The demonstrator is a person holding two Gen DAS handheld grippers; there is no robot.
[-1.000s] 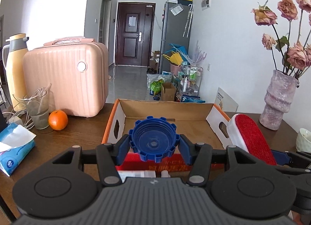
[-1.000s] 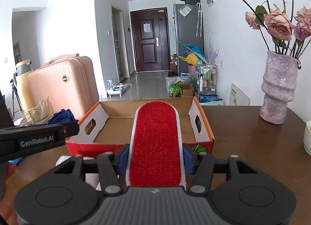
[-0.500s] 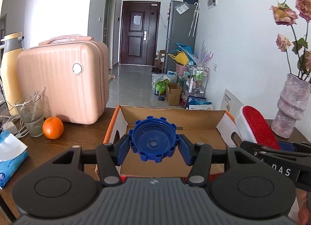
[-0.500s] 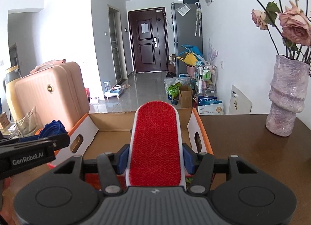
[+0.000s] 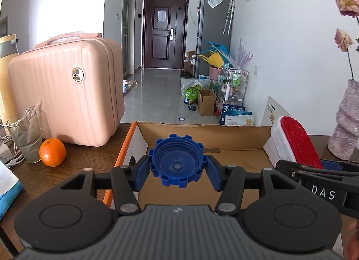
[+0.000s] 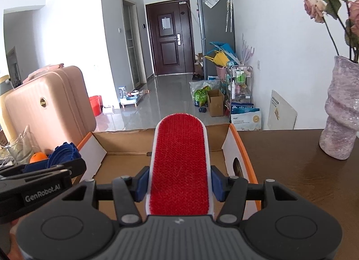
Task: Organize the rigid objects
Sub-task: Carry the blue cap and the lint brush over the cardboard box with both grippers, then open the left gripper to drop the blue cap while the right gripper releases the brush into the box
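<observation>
Left gripper (image 5: 178,171) pinches a notched blue plastic cap (image 5: 177,162), right gripper (image 6: 179,183) clamps an oblong white-framed brush with red bristly pad (image 6: 180,165), both over the near end of the open cardboard box (image 5: 202,134) on the dark wood table (image 6: 303,170).

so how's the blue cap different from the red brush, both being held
The blue cap is round and notched, all blue, open side facing the camera; the red brush is long and oval, red bristles on white. The cap sits in the left gripper, the brush in the right gripper. Both are clamped between blue pads above the cardboard box.
</observation>
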